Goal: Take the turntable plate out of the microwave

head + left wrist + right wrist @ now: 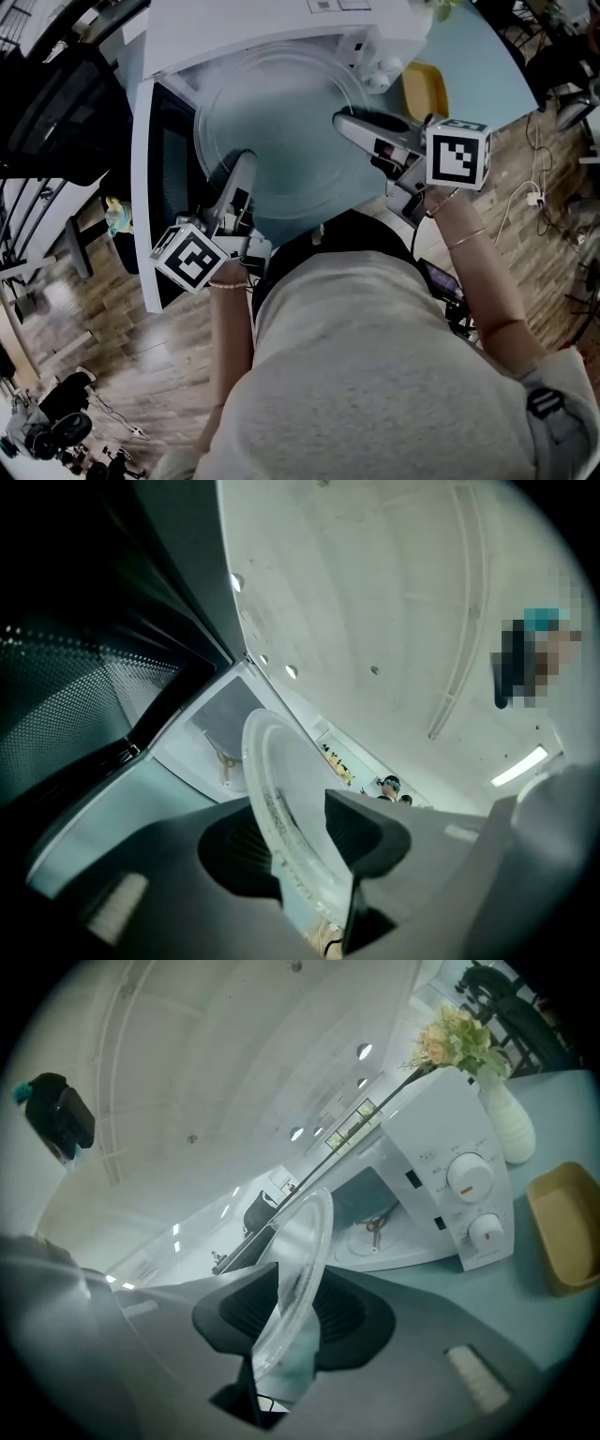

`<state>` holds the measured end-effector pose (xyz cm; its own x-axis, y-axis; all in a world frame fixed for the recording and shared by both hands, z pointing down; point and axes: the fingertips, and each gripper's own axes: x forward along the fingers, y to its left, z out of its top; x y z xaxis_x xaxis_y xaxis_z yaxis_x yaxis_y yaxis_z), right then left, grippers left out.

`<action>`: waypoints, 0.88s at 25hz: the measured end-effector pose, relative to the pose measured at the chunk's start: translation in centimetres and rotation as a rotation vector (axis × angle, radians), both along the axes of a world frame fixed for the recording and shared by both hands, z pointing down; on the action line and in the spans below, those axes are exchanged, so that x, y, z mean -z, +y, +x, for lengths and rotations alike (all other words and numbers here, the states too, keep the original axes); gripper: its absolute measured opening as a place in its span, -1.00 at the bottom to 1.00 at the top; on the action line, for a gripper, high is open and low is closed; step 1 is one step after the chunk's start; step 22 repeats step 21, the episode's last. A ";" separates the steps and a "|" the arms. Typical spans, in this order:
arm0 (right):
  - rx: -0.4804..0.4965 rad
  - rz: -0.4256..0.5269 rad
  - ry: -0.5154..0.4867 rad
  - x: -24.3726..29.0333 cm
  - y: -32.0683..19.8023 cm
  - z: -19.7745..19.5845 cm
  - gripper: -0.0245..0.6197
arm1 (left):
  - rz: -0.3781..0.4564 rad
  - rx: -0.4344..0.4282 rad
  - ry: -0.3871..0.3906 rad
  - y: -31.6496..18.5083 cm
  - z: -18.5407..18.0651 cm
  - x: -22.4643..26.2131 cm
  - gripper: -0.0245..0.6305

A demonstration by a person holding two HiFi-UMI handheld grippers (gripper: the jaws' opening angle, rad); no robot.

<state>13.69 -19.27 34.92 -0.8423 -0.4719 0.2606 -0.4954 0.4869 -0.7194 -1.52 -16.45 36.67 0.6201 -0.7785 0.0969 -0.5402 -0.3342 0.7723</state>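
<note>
We hold the glass plate (281, 122) out in front of the microwave (441, 1157), beside its open door (142, 206); the left gripper (302, 841) pinches the plate's near-left rim; the right gripper (292, 1309) pinches the opposite rim; the taking-out looks nearly done; next, we judge, comes an even two-handed carry to a bare spot on the table (487, 80).

head: overhead, steeply down | gripper views: close-up, facing microwave (441, 1119) | shared: microwave
</note>
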 end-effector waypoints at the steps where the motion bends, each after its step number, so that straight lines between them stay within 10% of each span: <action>1: 0.001 0.004 0.000 0.0 -0.1 -0.1 -0.49 | -0.002 0.006 -0.004 -0.1 -0.1 -0.1 -0.46; 22: -0.059 0.006 -0.032 -1.6 -0.2 0.3 -0.47 | -0.001 -0.007 -0.045 -0.9 0.6 -0.1 -0.45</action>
